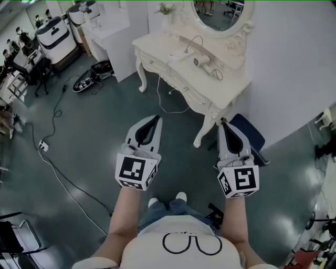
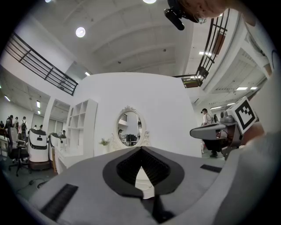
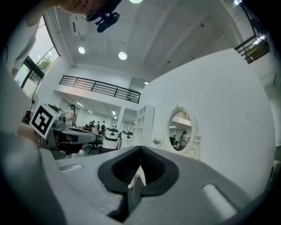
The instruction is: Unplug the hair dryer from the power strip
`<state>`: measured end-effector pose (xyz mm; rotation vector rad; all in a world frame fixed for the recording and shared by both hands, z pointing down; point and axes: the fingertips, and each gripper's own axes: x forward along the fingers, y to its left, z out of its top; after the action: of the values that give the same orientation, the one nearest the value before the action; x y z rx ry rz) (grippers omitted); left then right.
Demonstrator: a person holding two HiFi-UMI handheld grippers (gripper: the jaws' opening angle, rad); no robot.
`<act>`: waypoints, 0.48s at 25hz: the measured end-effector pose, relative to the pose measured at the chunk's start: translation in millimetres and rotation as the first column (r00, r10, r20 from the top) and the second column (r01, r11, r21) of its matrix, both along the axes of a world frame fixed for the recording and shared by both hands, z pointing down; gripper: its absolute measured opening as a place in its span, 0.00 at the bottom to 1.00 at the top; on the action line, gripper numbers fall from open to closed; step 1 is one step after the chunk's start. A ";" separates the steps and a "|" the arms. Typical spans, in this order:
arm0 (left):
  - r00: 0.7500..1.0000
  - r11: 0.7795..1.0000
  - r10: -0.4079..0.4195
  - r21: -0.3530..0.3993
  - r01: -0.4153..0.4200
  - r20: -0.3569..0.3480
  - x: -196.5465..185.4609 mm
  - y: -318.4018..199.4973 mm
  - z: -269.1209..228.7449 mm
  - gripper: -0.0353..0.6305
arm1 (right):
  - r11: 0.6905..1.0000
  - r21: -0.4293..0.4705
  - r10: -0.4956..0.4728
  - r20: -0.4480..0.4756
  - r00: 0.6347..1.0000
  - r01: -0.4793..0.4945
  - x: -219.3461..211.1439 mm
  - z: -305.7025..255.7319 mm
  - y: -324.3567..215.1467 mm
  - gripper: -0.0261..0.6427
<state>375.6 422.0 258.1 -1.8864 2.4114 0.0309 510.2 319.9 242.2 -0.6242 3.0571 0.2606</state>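
Nearest: L gripper and R gripper are held level ahead of the person, side by side and well apart. Both claws are fully closed, tips meeting, with nothing between the pads; each gripper view confirms this.

Beyond: white dressing table, well clear of both grippers. Hair dryer lies on the tabletop toward the rear edge, just in front of the mirror, with its cord looped beside it. A thin cord drops over the table's front edge to the floor and runs back under the table; its far end is not visible.

Far L: small white socket block on the floor with a long cable. Cannot tell whether it is the power strip in question or whether the dryer feeds into it.

Assessment: task not begun. No plug located or gripped. Remaining: approach, trace cord, find plug at strip, grip, pull free.
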 end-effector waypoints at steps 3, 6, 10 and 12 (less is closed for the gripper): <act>1.000 1.000 -0.018 0.004 0.018 0.001 10.1 -17.9 -2.8 0.05 | 1.000 0.005 -0.017 -0.010 1.000 0.017 11.8 0.0 -17.3 0.04; 0.999 0.999 -0.039 0.009 0.039 -0.007 19.4 -32.3 -2.9 0.05 | 1.000 -0.007 -0.030 -0.017 0.999 0.029 24.4 6.2 -35.9 0.04; 0.999 0.999 -0.053 -0.007 0.053 -0.003 27.3 -52.6 4.7 0.05 | 0.998 -0.049 -0.028 -0.004 1.000 0.028 36.9 20.3 -65.7 0.04; 0.998 0.998 -0.060 -0.007 0.060 0.002 25.5 -61.6 5.7 0.05 | 0.998 -0.060 -0.035 -0.007 0.999 0.034 36.3 26.1 -76.7 0.04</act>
<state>401.1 360.4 263.8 -1.8148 2.4691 0.0169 546.5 243.2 268.2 -0.5736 3.0906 0.1715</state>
